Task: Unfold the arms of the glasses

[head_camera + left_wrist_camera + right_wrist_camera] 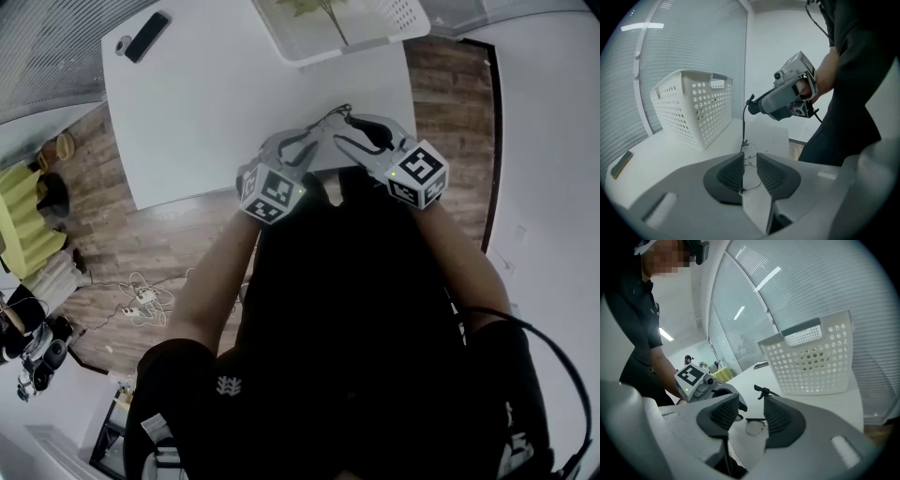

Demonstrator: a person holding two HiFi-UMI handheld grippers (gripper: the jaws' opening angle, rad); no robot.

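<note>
Thin wire-rimmed glasses (pixel 330 120) hang between my two grippers, just above the white table (pixel 206 103) near its front edge. My left gripper (pixel 305 142) is shut on the frame; in the left gripper view the rim (pixel 749 157) runs through the narrow gap between the pads. One black arm (pixel 743 123) stands swung out, rising to my right gripper (pixel 754 105). In the right gripper view those jaws (pixel 751 408) stand apart, and the arm's hooked tip (pixel 761 391) lies against one fingertip, not between the pads. A lens (pixel 753 426) shows beyond them, beside the left gripper (pixel 732 404).
A white perforated basket (pixel 375 33) stands at the table's far edge, also in the left gripper view (pixel 693 108) and the right gripper view (pixel 811 357). A dark flat device (pixel 147 36) lies at the far left corner. Cables and bags lie on the wooden floor (pixel 141 300) to the left.
</note>
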